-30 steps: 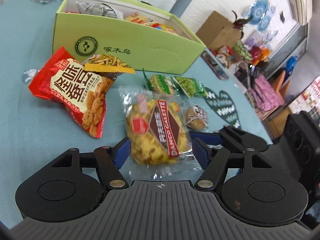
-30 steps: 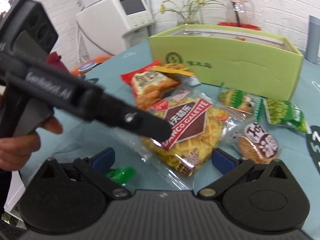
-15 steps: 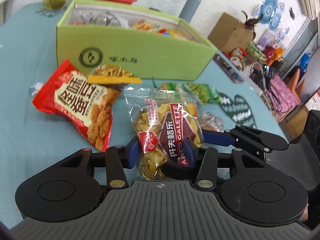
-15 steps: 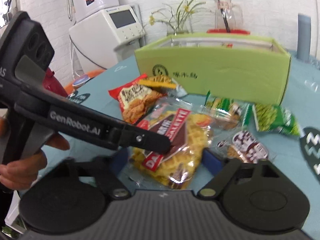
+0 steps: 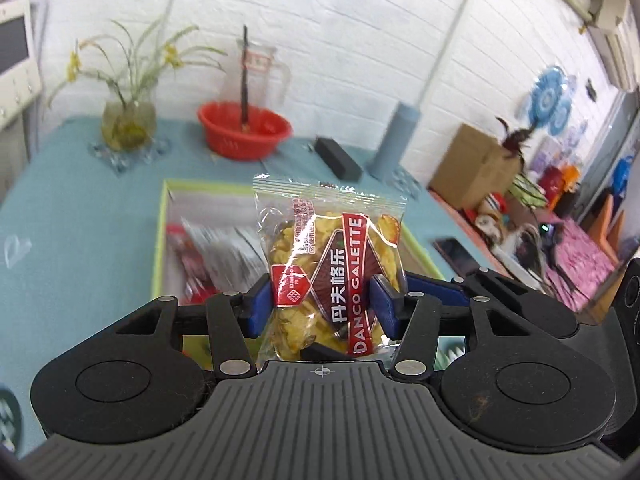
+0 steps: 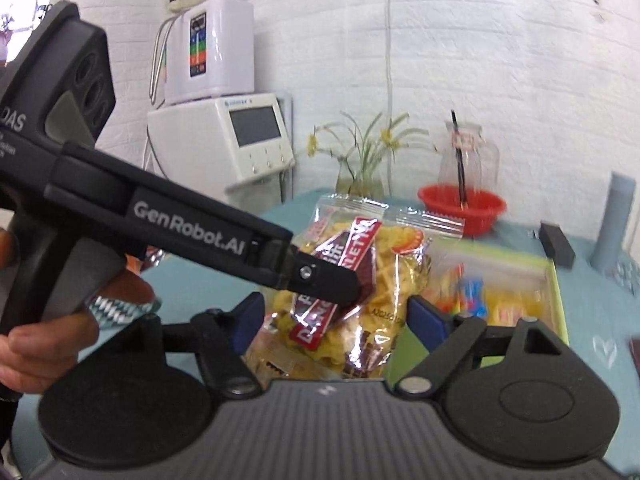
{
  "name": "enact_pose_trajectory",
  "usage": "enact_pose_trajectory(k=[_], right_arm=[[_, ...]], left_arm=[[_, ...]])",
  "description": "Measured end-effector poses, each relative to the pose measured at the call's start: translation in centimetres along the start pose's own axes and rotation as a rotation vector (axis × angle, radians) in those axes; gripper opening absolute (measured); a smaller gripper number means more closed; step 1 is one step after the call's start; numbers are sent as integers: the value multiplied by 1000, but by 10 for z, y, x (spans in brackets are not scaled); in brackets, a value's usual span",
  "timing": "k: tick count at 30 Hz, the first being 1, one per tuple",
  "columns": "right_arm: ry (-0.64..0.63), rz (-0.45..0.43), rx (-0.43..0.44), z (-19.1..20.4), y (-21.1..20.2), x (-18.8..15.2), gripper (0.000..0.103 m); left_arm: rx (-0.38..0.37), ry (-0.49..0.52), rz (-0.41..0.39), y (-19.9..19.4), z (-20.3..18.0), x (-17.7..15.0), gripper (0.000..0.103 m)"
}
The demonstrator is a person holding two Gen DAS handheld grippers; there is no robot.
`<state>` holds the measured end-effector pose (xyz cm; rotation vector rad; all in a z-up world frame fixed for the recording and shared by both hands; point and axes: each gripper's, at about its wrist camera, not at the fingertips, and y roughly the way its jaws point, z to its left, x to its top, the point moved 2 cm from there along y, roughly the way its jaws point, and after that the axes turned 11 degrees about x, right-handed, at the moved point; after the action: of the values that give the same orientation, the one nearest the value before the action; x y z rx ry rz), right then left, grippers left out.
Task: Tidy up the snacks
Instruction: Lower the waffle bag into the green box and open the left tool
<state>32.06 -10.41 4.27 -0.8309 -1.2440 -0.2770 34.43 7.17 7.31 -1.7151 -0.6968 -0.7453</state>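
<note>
Left claw [image 5: 322, 306] clamped on galette packet [image 5: 332, 264] above green box's rim [image 5: 159, 240], right claw [image 6: 334, 322] spread wide, holding nothing

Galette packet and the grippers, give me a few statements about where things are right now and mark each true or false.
1. The left gripper is shut on the Danco Galette packet. True.
2. The packet lies flat on the table. False: it is held up in the air, in front of the green box.
3. The right gripper is clamped on the packet. False: its jaws stand open either side of it.
4. A red basin sits beyond the box. True.
5. The box is empty. False: it holds snacks.
</note>
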Motion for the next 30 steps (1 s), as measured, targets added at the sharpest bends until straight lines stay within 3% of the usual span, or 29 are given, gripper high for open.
enact_pose_trajectory(k=[2,6,9,12,13,16,19,23,27,30], right_arm=[[-8,19,11,-8,30,20,88],[54,133,65,-33,93,38,87],[72,221,95,-42,125,25,87],[119,206,111,-52,128,15,90],[137,198,119,-54,126,14,92],[126,152,111,-51,104,15,95],[92,61,57,-46,61,15,94],[119,-4,64,-38,0,-6,94],[187,0,94,-22,-46,-50,94],[249,27,100,-5,-71,-87,94]], left_arm=[[41,3,-7,18,12,24,36],[97,-24,74,65,43,44,38],[76,-75,154,98,68,33,41],[35,-76,129,101,71,28,43],[31,-72,122,100,69,27,50],[39,-61,69,86,61,28,70],[70,-48,-19,56,53,30,75],[54,-60,-74,13,45,16,81],[11,-32,-64,-20,26,-25,82],[-46,-4,3,-36,11,-68,81]])
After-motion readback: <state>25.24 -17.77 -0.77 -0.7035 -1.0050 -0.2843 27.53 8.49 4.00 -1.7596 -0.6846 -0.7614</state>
